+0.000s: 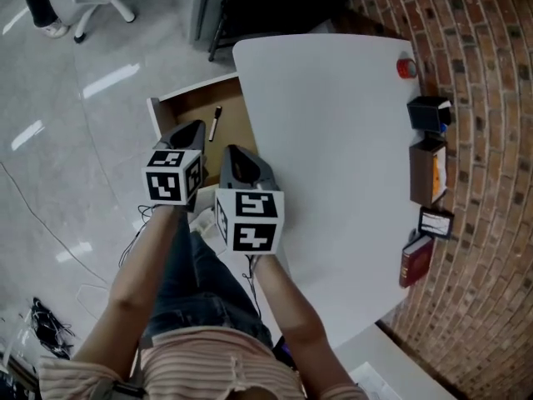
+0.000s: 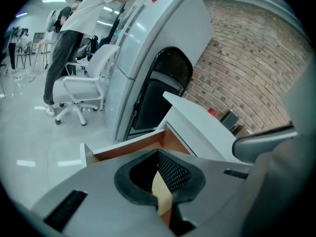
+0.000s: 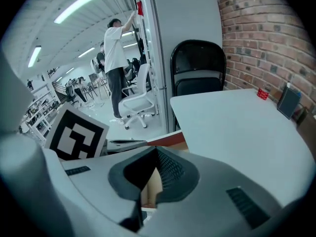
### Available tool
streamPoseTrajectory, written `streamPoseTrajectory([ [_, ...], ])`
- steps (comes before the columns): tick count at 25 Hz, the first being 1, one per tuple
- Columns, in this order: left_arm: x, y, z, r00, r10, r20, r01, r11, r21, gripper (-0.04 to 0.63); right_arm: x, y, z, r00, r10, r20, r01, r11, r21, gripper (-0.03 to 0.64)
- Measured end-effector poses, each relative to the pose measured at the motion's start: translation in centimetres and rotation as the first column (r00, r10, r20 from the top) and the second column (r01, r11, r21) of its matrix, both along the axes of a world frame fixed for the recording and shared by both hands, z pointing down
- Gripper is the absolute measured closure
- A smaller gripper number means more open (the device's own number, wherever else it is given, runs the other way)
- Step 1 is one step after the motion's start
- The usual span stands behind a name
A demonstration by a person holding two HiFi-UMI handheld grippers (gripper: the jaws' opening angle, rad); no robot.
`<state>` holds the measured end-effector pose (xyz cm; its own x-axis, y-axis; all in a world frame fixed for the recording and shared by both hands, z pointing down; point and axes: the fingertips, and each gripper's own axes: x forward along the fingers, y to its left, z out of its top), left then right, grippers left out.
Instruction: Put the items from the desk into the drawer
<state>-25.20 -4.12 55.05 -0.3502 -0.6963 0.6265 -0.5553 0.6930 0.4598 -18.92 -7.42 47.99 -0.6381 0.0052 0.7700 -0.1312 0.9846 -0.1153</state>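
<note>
Hovering above the open drawer (image 1: 163, 107), jaws pinched together and empty, left gripper (image 1: 192, 128) and right gripper (image 1: 236, 153) sit well apart from the black box (image 1: 429, 112) and red booklet (image 1: 416, 259) along the wall-side edge of the desk (image 1: 333, 140), where a hasty reach could topple them.

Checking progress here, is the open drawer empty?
No, the head view shows a dark pen lying on the bottom of the open drawer.
</note>
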Motion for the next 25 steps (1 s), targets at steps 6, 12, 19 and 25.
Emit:
streamPoseTrajectory([
  [6, 1.7, 0.3, -5.6, 0.996, 0.040, 0.077, -0.044, 0.998, 0.045, 0.586, 0.2, -0.4, -4.4, 0.994, 0.015, 0.109, -0.015, 1.000, 0.002, 0.600],
  [12, 2.2, 0.7, -11.5, 0.981, 0.061, 0.184, -0.075, 0.994, 0.075, 0.586, 1.1, -1.3, -8.9, 0.977, 0.040, 0.211, -0.039, 0.999, -0.009, 0.600],
  [19, 3.4, 0.7, -17.3, 0.957, 0.097, 0.275, -0.132, 0.985, 0.111, 0.586, 3.5, -3.1, -13.4, 0.946, 0.079, 0.315, -0.078, 0.997, -0.018, 0.600],
  [25, 5.3, 0.6, -20.2, 0.931, 0.145, 0.335, -0.199, 0.971, 0.132, 0.586, 5.8, -4.3, -16.0, 0.912, 0.123, 0.391, -0.125, 0.992, -0.020, 0.600],
])
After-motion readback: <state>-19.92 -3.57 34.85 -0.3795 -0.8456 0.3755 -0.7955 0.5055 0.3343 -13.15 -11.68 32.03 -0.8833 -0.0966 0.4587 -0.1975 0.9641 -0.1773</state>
